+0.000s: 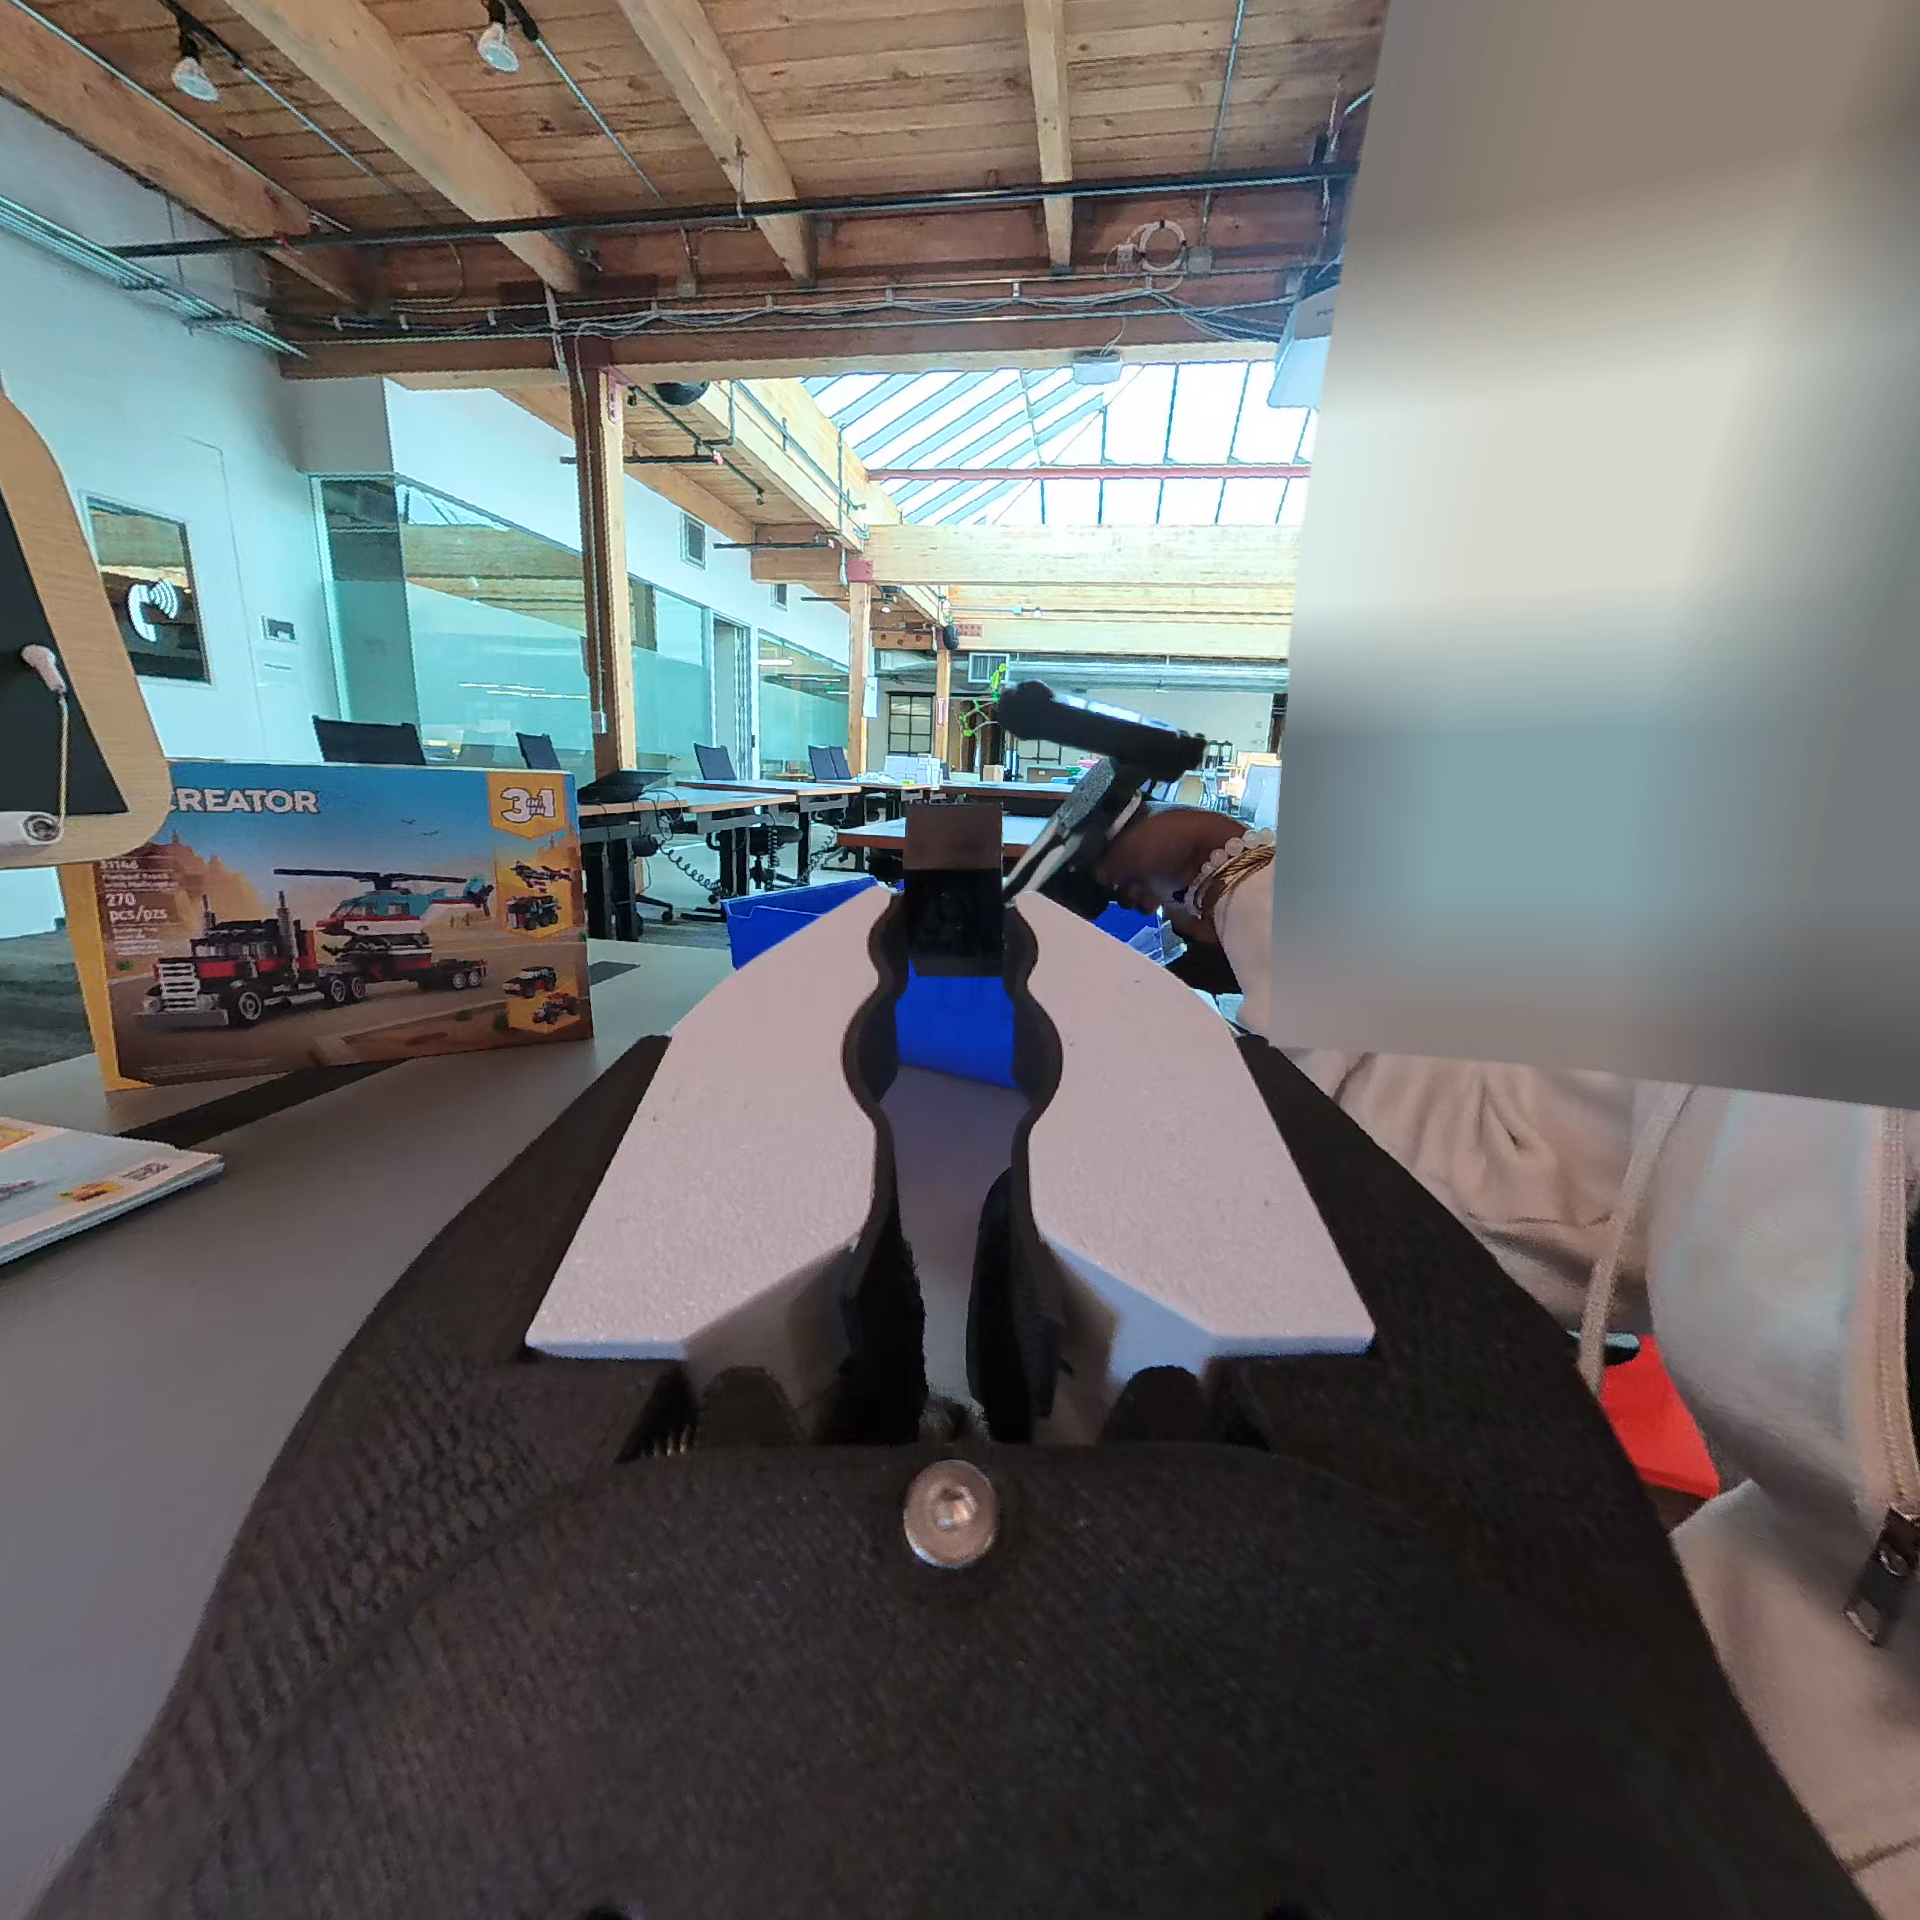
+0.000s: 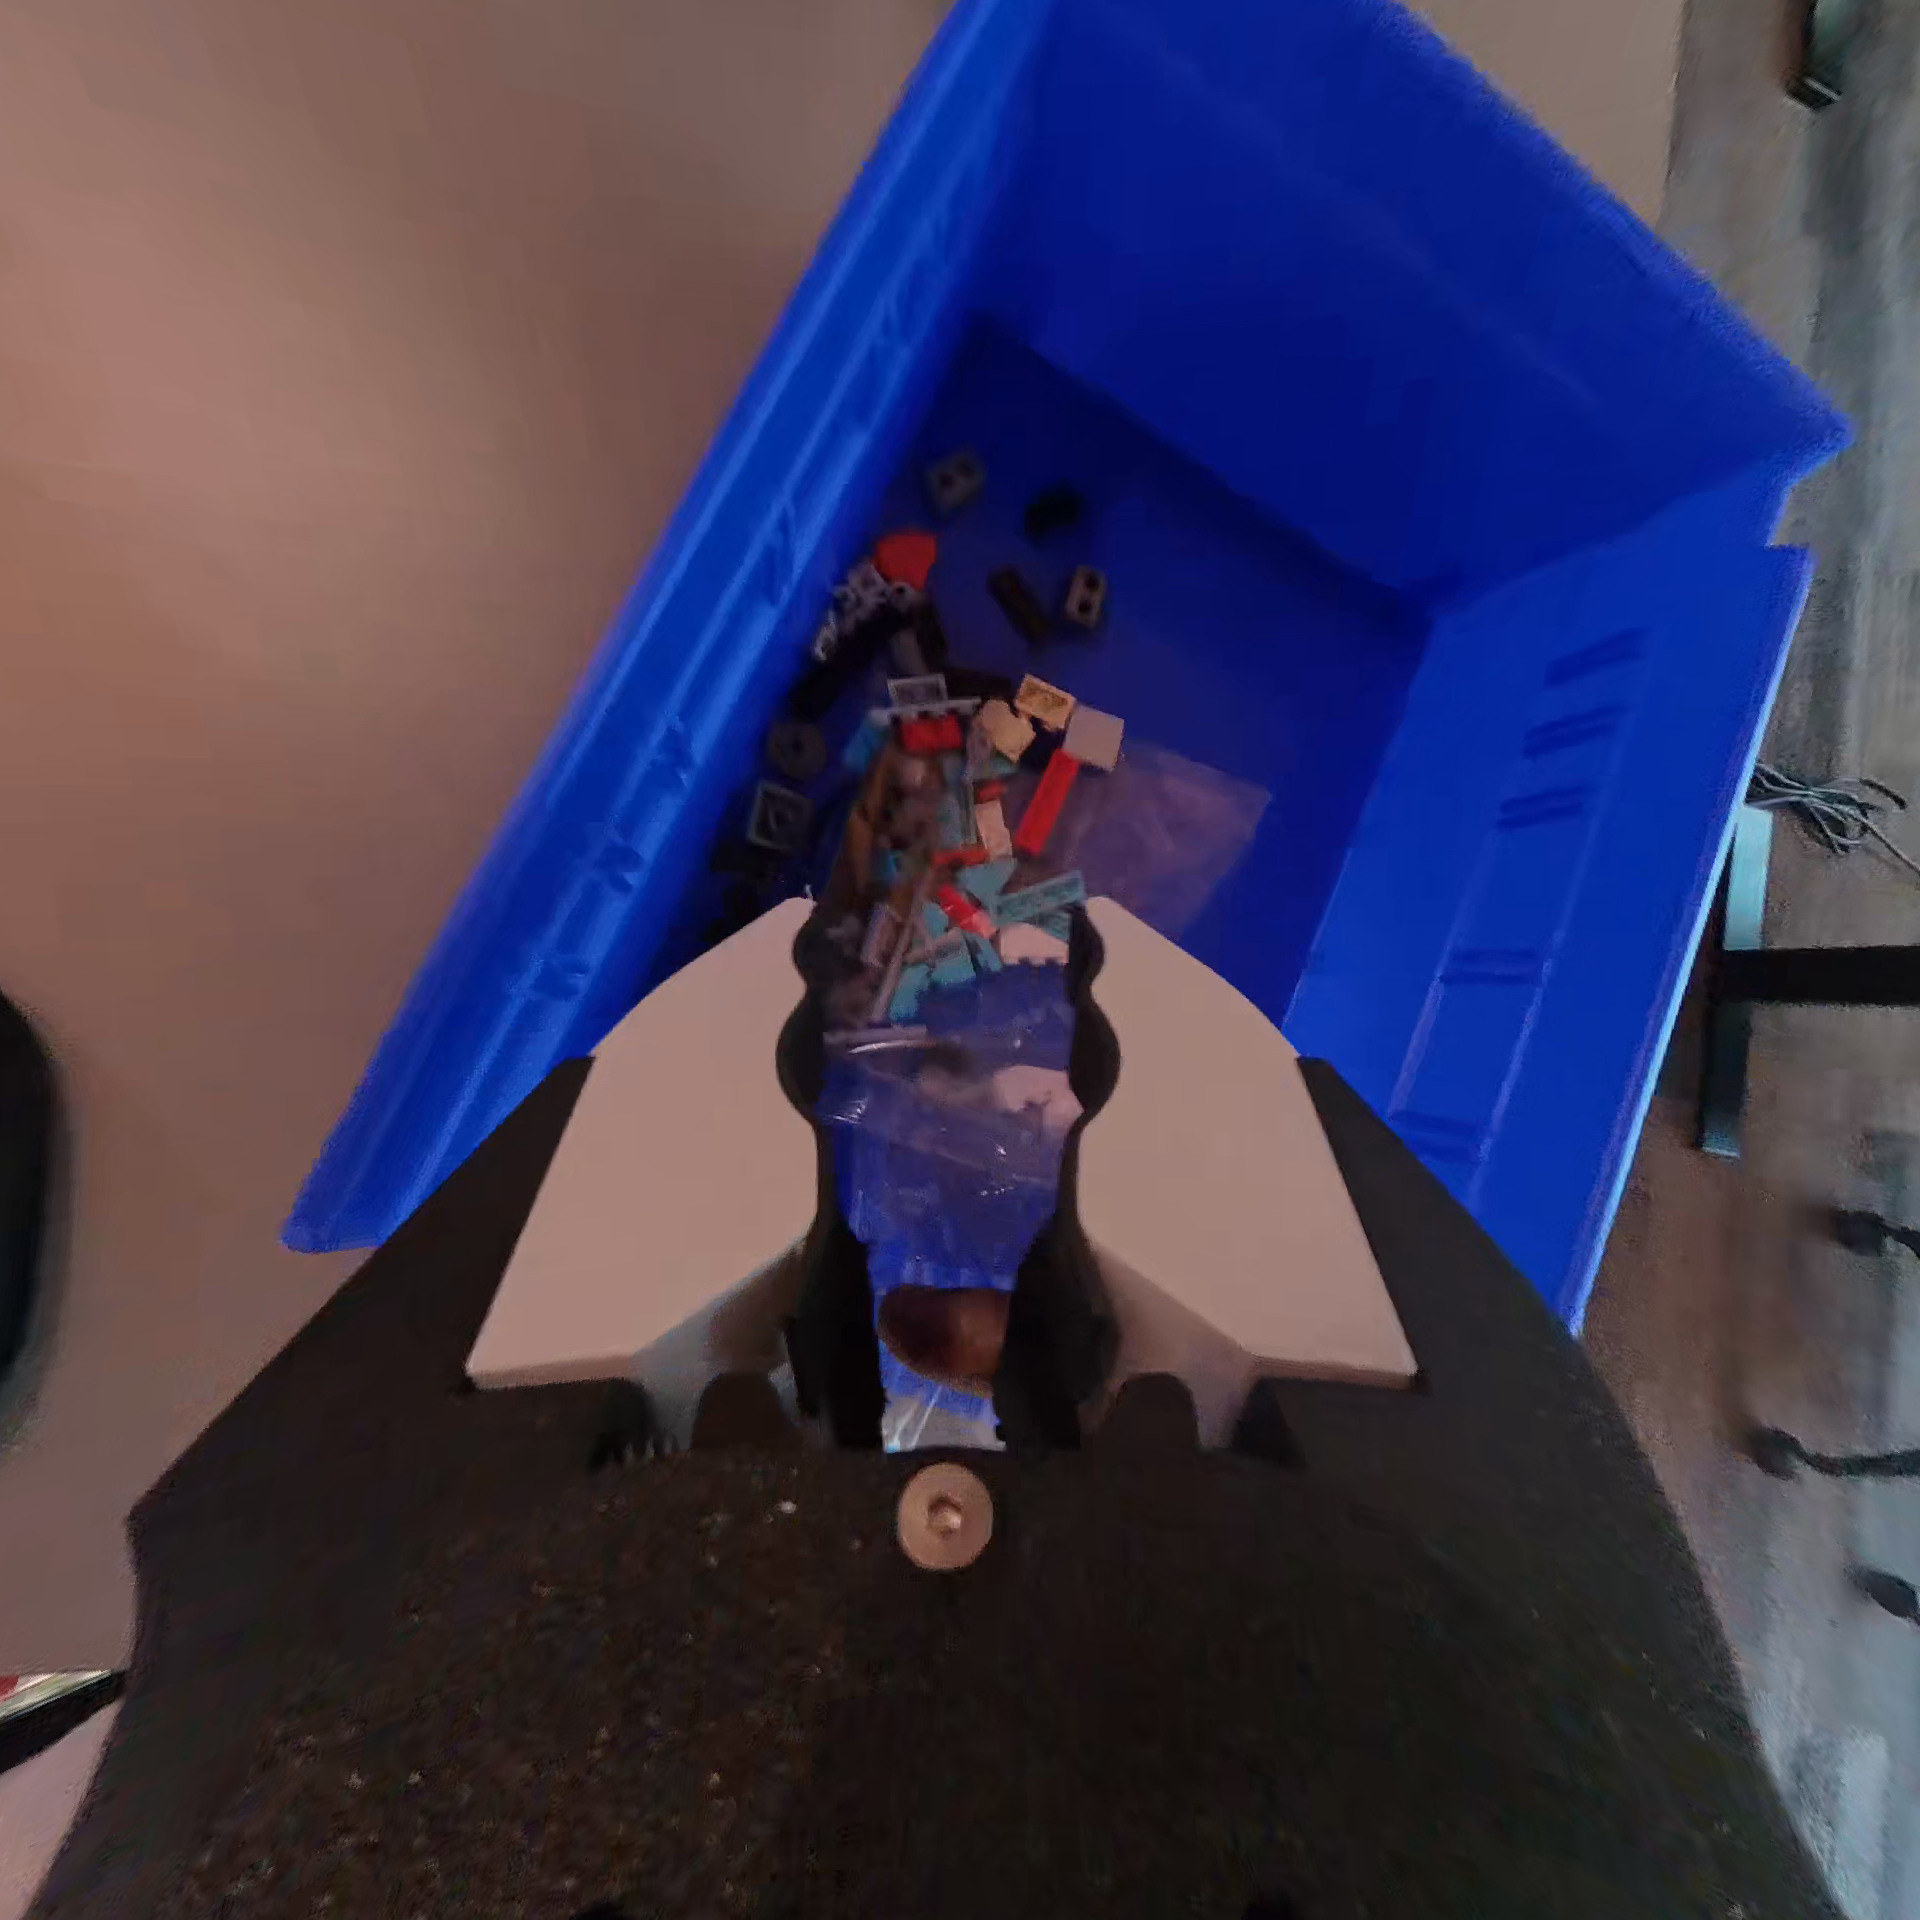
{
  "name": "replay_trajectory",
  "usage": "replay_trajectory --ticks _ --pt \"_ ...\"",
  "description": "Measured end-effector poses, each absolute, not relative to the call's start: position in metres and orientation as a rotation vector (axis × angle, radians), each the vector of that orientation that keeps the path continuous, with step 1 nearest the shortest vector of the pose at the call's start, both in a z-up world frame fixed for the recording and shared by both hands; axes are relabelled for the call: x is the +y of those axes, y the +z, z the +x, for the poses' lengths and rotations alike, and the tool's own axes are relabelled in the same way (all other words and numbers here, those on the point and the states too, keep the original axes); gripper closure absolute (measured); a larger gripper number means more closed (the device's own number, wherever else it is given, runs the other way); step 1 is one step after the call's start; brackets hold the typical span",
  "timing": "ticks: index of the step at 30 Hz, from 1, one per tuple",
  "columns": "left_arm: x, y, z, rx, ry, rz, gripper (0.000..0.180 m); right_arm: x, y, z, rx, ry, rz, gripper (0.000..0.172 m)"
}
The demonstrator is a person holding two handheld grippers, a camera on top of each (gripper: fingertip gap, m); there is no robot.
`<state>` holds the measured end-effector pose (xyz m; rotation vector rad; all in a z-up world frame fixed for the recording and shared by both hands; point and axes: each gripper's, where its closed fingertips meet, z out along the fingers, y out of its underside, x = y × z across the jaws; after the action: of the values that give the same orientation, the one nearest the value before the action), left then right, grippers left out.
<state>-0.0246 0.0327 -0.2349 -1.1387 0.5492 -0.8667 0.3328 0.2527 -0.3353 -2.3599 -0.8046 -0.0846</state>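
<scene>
- Grey worktop (image 1: 312, 1299) fills the near ground under the left gripper (image 1: 951, 914), which is held level, pointing along the worktop toward an open office.
- Its white fingers (image 1: 769, 1091) are nearly closed and pinch a small black rectangular block (image 1: 951, 842). The block stands upright, its long axis vertical, its top above the fingertips.
- A printed booklet (image 1: 83, 1174) lies flat at the near left. Beyond it stands a colourful cardboard toy box (image 1: 343, 914), upright and facing the camera.
- A person's light hooded top (image 1: 1507, 1164) is at the right.
- Just past the block sits a blue plastic bin (image 1: 800, 914). The person's hand (image 1: 1164, 862) holds the right gripper (image 1: 1081, 821) above it, tilted steeply down.
- In the right wrist view, the right gripper (image 2: 940, 935) looks down into the bin (image 2: 1299, 312), whose long axis runs lower left to upper right.
- Its fingers stand wide apart, and a clear plastic bag (image 2: 1164, 821) runs lengthwise between them.
- Small mixed-colour toy bricks (image 2: 935, 831) lie past the fingertips on the bin floor.
- Rows of desks (image 1: 748, 800) lie farthest back.
</scene>
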Motion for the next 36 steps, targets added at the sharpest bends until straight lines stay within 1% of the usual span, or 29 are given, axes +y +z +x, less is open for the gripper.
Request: replay_trajectory --ticks 5,8,11,13,14,17,21,25,29,31,35,36 --pt "0.036 -0.24 -0.023 0.546 -0.857 -1.176 0.164 0.25 -0.32 0.332 -0.78 -0.03 -2.254 0.123" --pt "0.039 -0.243 -0.023 0.539 -0.851 -1.2 0.164 0.248 -0.289 0.32 -0.788 -0.033 -2.089 0.122" --pt "0.042 -0.248 -0.023 0.529 -0.865 -1.239 0.164 0.22 -0.233 0.251 -1.008 0.142 -1.673 0.129" --pt "0.041 -0.251 -0.02 0.54 -0.915 -1.259 0.164 0.17 -0.202 0.183 -1.25 0.323 -1.27 0.136" --pt "0.039 -0.253 -0.017 0.55 -0.962 -1.272 0.163 0.136 -0.198 0.152 -1.391 0.417 -1.083 0.14" --pt "0.031 -0.262 -0.004 0.602 -1.15 -1.341 0.163 0.056 -0.213 0.084 -1.704 0.604 -0.709 0.145" --pt "0.019 -0.271 0.009 0.666 -1.326 -1.401 0.163 0.018 -0.247 0.028 -1.868 0.635 -0.533 0.148" --pt "0.014 -0.274 0.011 0.685 -1.381 -1.428 0.163 0.019 -0.259 0.003 -1.843 0.526 -0.471 0.148" --pt "0.006 -0.283 0.02 0.765 -1.408 -1.471 0.163 0.009 -0.273 -0.002 -1.902 0.585 -0.439 0.149" --pt "0.005 -0.288 0.022 0.789 -1.4 -1.503 0.163 0.009 -0.28 -0.002 -1.939 0.572 -0.432 0.159" --pt "0.012 -0.283 0.018 0.733 -1.387 -1.477 0.162 0.015 -0.273 -0.004 -1.895 0.583 -0.485 0.165" --pt "0.015 -0.278 0.015 0.709 -1.356 -1.444 0.16 0.021 -0.268 -0.005 -1.86 0.582 -0.523 0.165"
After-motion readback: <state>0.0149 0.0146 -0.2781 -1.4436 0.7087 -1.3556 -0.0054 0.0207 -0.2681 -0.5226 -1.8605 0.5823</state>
